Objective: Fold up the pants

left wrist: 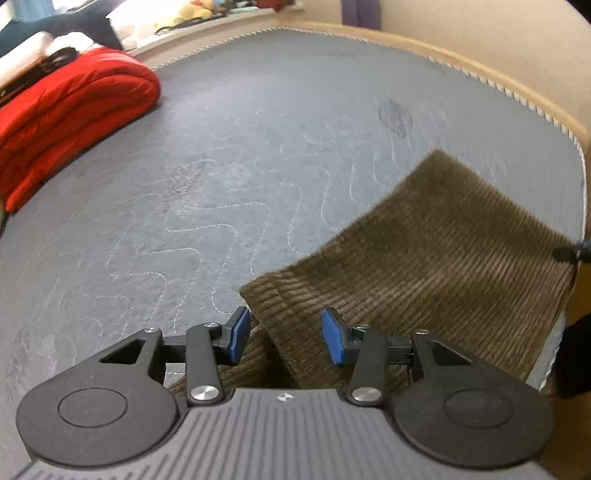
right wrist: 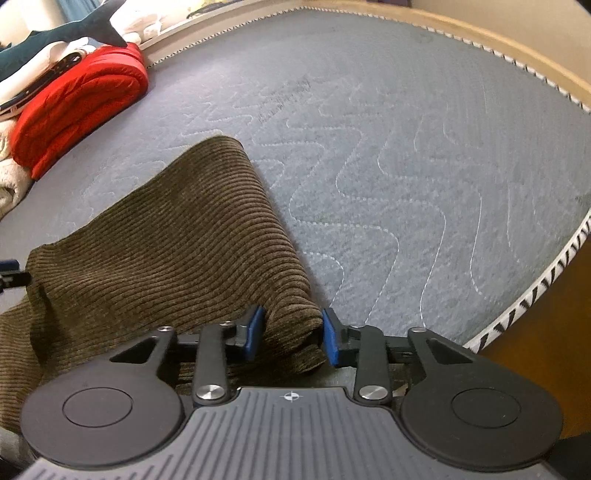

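At the bottom of each view, the left gripper (left wrist: 284,338) gapes around one corner of the brown corduroy pants (right wrist: 177,243) while the right gripper (right wrist: 291,338) pinches the other, so folding toward the grey quilted mattress (right wrist: 406,147) beyond likely needs the left closed first.

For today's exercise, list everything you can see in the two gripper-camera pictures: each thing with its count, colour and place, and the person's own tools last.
pants: one pair, olive-brown corduroy, draped over the mattress's near edge between the two grippers
mattress: one, grey quilted, filling most of both views
red bedding: one folded bundle, red, far left on the mattress
shark plush: one, dark teal and white, behind the red bedding
white bedding: a pile, white, far left beyond the mattress
bed frame: one, light wood, along the far edge
left gripper: one, black with blue pads, pants edge between open pads
right gripper: one, black with blue pads, pads around a pants fold
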A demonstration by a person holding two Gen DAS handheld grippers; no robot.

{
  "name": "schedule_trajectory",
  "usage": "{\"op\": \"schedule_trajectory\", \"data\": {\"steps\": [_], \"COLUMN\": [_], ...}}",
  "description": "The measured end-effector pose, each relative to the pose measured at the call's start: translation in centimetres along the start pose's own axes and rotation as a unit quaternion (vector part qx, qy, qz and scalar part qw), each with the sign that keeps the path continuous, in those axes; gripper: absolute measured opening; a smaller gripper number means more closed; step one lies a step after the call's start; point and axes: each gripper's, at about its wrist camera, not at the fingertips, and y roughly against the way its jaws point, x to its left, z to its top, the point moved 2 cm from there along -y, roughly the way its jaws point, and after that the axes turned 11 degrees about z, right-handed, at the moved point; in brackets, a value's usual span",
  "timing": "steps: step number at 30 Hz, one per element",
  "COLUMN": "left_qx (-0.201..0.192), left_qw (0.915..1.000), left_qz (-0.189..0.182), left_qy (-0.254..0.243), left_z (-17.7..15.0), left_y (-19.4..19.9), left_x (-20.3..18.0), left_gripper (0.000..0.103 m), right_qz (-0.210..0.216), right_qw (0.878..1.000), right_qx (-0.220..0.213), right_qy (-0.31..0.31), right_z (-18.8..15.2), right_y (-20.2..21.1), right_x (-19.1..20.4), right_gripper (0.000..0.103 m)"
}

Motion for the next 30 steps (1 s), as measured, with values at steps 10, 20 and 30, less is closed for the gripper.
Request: {"op": "schedule_trajectory", "data": {"steps": [10,20,30], "left_qx": [-0.032,-0.009,0.053], "left_qw": [0.9765,0.9388,0.9649], "left_qz": [-0.179,-0.280,-0.184], "left_qy": [0.116,0.201,0.180], "left_z": [0.6,0.8,-4.2], "left_y": [4.7,6.2,4.6], "left_x": [2.2,5.3,9.7], "left_gripper": [0.082,0.090,0.024], "right_qz": [-0.040,0.040,0.117], "right_qw": [0.948,0.805,0.784], "right_qx": [-0.123,-0.172,-0.128], "right_qy": [0.289,0.567,0.596], "right_z": [-1.5,-11.3,-14.9], "right_y": [5.8,7.5,6.8], "right_x": [13.6,30.6,34.6], "right_gripper": [0.022,0.021,0.025]}}
